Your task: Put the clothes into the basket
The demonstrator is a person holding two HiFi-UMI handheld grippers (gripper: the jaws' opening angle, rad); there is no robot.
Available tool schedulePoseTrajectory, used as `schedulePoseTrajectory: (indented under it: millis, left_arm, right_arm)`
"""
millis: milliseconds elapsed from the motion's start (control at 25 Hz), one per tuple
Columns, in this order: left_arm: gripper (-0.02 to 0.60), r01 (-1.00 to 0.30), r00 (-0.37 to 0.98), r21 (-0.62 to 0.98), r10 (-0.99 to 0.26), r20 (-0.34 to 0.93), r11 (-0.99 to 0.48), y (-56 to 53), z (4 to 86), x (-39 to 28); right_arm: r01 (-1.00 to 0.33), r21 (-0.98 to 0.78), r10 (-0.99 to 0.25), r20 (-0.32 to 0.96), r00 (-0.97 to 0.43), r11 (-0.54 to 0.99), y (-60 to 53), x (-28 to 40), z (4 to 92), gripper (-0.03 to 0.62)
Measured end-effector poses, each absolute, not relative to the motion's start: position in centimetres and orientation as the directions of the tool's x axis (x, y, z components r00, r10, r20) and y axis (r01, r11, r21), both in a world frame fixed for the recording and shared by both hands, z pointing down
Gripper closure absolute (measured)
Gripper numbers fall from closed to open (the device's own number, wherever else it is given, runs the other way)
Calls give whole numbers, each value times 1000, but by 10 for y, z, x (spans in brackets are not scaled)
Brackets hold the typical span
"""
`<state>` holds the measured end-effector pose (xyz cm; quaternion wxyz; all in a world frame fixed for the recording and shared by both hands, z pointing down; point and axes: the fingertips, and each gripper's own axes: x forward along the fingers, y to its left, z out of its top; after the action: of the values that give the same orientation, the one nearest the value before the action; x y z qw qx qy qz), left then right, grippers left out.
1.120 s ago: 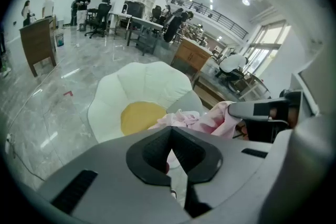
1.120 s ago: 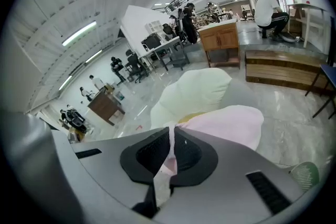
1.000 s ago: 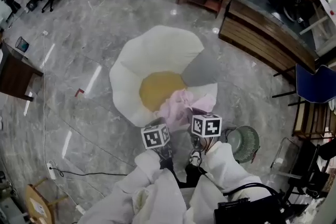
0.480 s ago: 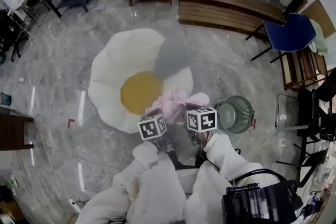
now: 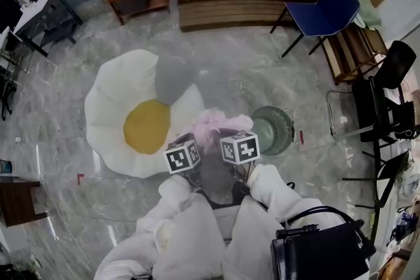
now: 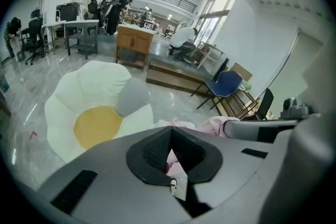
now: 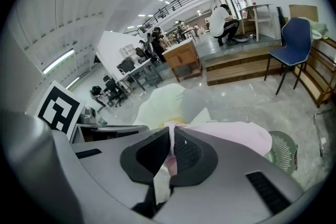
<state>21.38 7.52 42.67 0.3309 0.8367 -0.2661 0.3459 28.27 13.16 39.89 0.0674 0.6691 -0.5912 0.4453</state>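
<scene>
Grey marble floor (image 5: 262,85), egg-shaped cushion (image 5: 111,98), green basket (image 5: 274,131), blue chair (image 5: 325,10)

The pink garment (image 5: 213,122) is hanging in the air all bunched up and crumpled, getting held by two spots along its near edge. The green basket (image 5: 274,131) is sitting upright on the floor just to its right, round with slatted sides, mouth facing up.
</scene>
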Motion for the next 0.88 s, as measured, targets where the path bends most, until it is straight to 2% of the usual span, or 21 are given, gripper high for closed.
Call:
schedulePoseTrajectory:
  millis: [400, 880]
  left_arm:
    - [577, -599, 635, 388, -121, 763, -700, 168, 443, 321]
    - [577, -510, 587, 369, 0, 810, -777, 230, 484, 406]
  right_arm:
    - [-798, -434, -707, 707, -16, -417, 232, 385, 415, 565]
    - [-662, -448, -657, 748, 91, -601, 326, 479, 454, 565]
